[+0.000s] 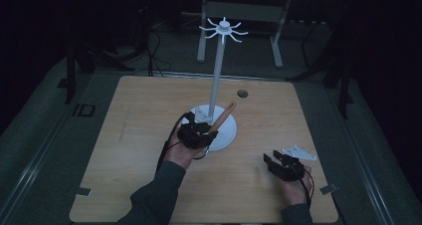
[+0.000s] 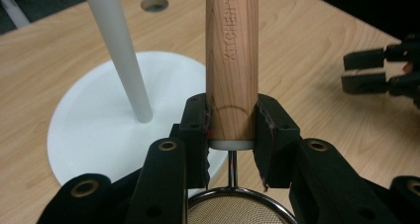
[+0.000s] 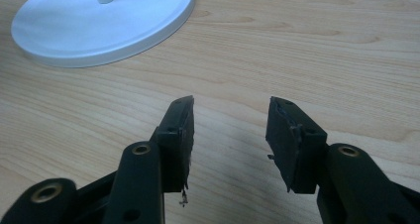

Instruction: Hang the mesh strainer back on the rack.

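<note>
Centrally, on a wooden table (image 1: 139, 135), a white stand w/ round base (image 1: 226, 133), tall pole (image 1: 217, 75) and spoked top (image 1: 224, 28). Left gripper (image 2: 232, 127) is clenched on a wooden handle (image 2: 232, 60) of a small mesh strainer (image 2: 233, 209); handle tilts up to the right, just beside the pole, over the base; mesh bowl sits below the jaws in left gripper view. Right gripper (image 3: 230, 135), jaws apart w/ nothing between, hovers over bare table near its front-right part, well apart from the base (image 3: 99, 30). Round hole (image 1: 242, 93) in table behind stand.
</note>
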`<control>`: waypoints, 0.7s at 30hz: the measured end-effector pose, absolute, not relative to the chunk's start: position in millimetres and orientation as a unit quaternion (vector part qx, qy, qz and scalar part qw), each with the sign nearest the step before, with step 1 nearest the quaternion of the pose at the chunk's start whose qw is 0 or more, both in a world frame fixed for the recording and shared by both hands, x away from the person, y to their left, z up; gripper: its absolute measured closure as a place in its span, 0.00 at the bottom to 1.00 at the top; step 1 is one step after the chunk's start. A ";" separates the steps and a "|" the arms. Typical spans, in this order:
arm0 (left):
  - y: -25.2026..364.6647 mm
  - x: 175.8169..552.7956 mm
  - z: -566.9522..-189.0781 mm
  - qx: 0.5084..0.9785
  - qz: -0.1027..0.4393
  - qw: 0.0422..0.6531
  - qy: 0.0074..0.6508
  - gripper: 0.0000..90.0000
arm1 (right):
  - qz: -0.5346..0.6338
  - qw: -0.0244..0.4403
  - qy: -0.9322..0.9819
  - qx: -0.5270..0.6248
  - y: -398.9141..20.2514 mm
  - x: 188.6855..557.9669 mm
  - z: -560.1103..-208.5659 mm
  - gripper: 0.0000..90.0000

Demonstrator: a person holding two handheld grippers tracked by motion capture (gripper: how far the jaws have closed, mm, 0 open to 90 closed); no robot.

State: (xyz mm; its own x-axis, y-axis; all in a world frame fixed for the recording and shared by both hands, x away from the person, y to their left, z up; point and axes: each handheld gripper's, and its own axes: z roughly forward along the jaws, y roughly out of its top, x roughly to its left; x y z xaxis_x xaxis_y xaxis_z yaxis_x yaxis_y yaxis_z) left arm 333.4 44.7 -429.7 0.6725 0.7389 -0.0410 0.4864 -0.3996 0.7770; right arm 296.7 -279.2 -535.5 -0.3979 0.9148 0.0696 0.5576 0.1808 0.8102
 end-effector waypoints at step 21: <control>54.7 328.4 -403.0 0.765 0.193 0.465 0.402 0.77 | 0.397 0.227 0.734 0.502 -279.4 296.7 -535.8 0.59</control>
State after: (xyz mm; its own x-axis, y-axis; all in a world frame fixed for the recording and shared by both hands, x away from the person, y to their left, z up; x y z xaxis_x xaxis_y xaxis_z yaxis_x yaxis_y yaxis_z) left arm 328.4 54.7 -403.0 0.6025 0.7943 -0.0780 0.4353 -0.2451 0.8663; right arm 296.7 -279.4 -535.8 -0.3930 0.9171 0.0667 0.5570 0.1798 0.8108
